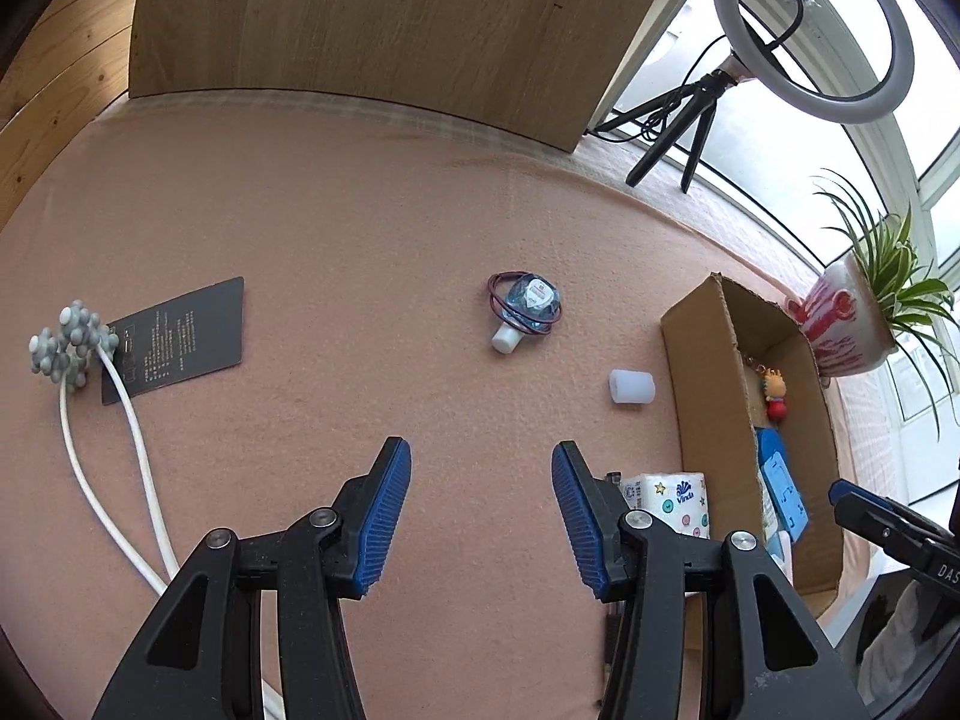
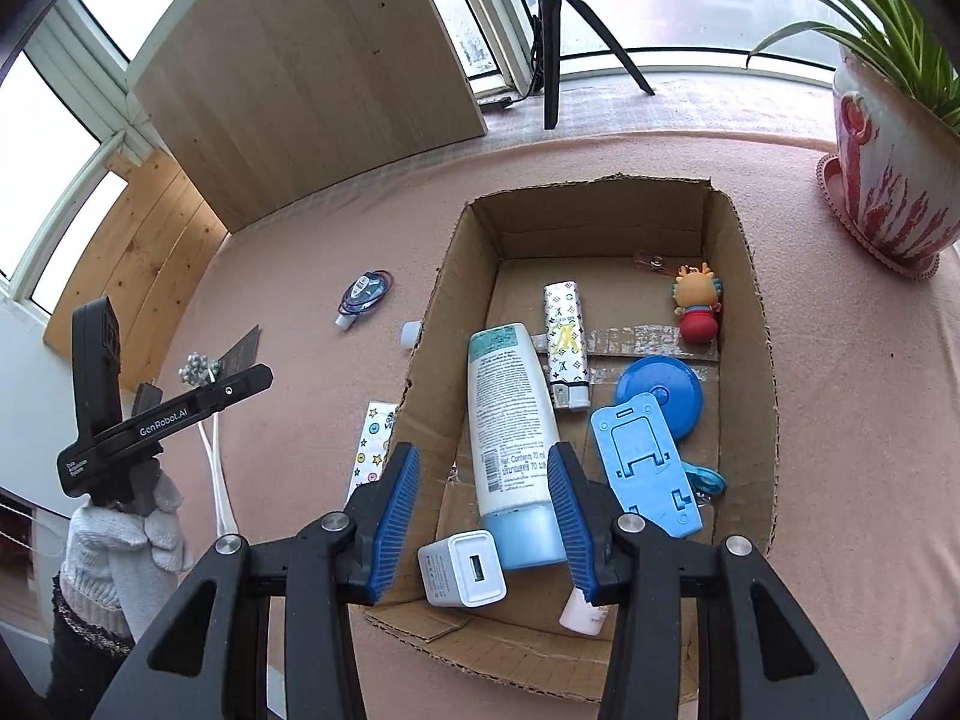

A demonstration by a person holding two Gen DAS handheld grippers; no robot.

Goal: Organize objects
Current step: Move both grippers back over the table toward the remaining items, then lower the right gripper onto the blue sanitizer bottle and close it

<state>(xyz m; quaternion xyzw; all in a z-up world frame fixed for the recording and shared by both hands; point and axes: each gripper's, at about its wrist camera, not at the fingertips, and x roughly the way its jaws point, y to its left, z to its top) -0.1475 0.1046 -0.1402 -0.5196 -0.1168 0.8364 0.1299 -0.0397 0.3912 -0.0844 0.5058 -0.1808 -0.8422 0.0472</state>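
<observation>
My left hand-held gripper (image 1: 482,515) hangs open and empty over the pink tabletop (image 1: 336,276), with a small bottle (image 1: 526,309) and a white cap (image 1: 631,387) lying farther off. My right hand-held gripper (image 2: 480,519) is open too, above the box (image 2: 744,300) holding a lotion tube (image 2: 510,420) and charger (image 2: 463,567).

Black gripper (image 2: 477,516) frames, ribbed blue fingers (image 2: 393,516), silver screws, white knit glove (image 2: 120,534)

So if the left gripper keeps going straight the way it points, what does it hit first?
Probably bare pink felt tabletop: the open, empty left gripper has nothing between its fingers. The small blue-and-clear bottle wrapped in purple bands lies further along that line; depth is unclear.
</observation>
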